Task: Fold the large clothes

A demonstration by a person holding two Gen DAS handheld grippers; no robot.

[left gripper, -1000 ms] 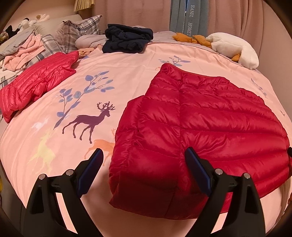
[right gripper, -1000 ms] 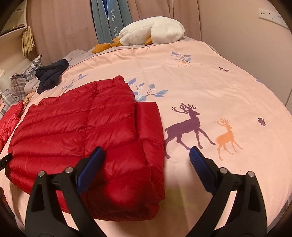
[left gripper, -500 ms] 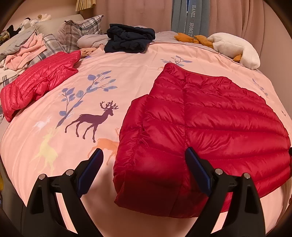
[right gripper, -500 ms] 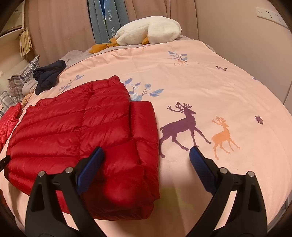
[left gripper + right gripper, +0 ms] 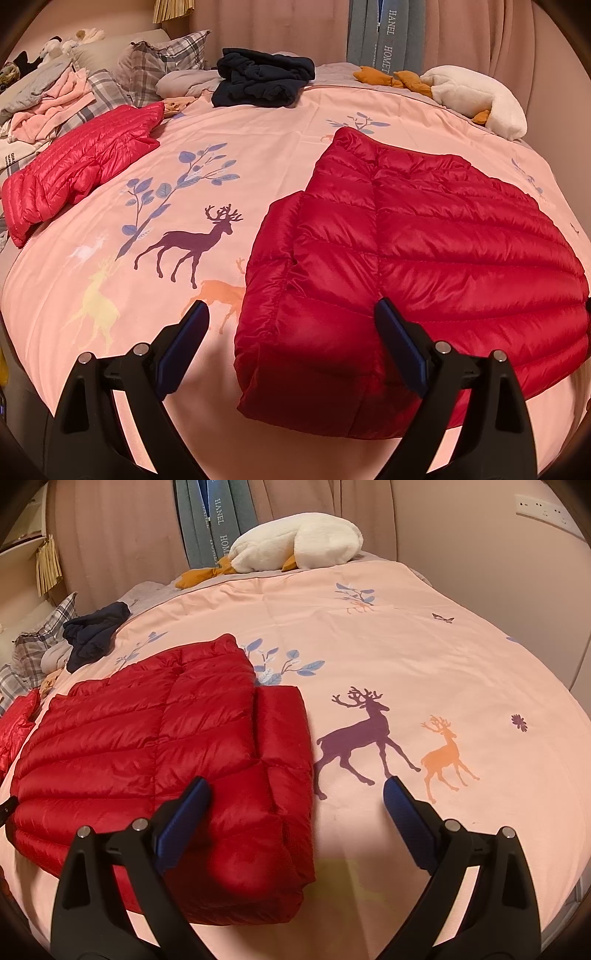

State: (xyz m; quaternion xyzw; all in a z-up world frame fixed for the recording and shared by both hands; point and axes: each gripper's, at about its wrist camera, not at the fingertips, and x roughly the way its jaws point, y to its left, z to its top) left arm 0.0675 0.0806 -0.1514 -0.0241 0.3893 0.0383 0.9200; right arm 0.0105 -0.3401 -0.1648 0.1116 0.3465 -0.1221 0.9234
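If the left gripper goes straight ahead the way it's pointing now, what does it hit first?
Most likely the dark red puffer jacket. The left gripper has its jaws open, and the jacket's near folded corner lies right ahead between them on the pink bedspread. How far above the fabric it sits is unclear.

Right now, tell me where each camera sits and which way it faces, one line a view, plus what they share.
Left wrist: on the left hand-held gripper, facing across the bed at the dark red jacket's left end; its open black fingers show.
Right wrist: on the right hand-held gripper, facing the jacket's right end and deer print; its open fingers show.
Shared: the jacket, navy clothes, white plush.
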